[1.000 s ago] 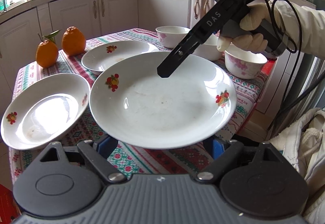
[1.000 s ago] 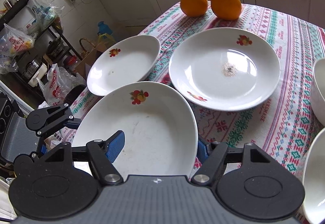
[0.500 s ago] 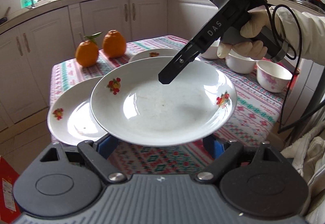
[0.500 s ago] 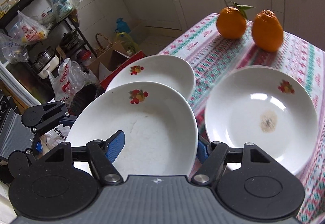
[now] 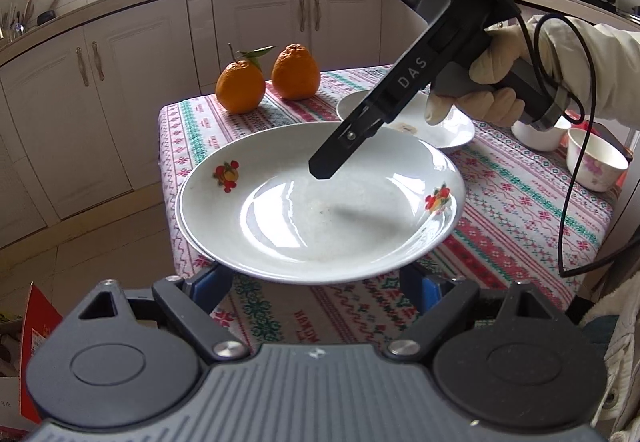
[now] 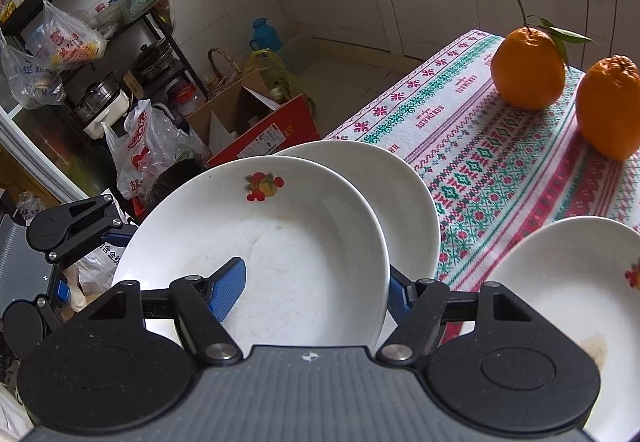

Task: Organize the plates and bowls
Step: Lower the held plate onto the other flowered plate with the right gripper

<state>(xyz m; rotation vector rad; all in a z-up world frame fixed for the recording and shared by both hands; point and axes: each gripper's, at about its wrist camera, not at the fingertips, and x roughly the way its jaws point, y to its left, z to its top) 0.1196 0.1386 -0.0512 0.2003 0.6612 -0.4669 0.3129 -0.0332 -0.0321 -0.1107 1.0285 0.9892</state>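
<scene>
Left tool (image 5: 316, 282): blue pads stand wide apart under the near rim of the top plate (image 5: 320, 201); whether they touch or carry it cannot be told from its own view.
Right tool (image 6: 314, 292): clamped on the top plate's rim, one blue pad (image 6: 226, 290) lying inside the plate, the other behind its edge.
Top plate: white, fruit prints on its rim, held over the tabletop (image 5: 520, 201) near its corner, directly above the lower plate (image 6: 384, 181).
Lower plate: in the right view a wide crescent of it shows beyond the top plate; in the left view only a thin edge shows at the left side.
Third plate (image 6: 560, 302): just right of the stack in the right view, a brownish spot on it; in the left view it lies beyond the top plate, half hidden by the right tool.
Oranges (image 5: 268, 81): two, side by side at the far tabletop edge, one with stem and leaves.
Bowls (image 5: 596, 161): two white ones at the far right, seen in the left view only.
Gloved hand (image 5: 488, 81): grips the right tool's handle, seen in the left view only.
Shelf and bags (image 6: 72, 41): on the floor side, seen in the right view only.
</scene>
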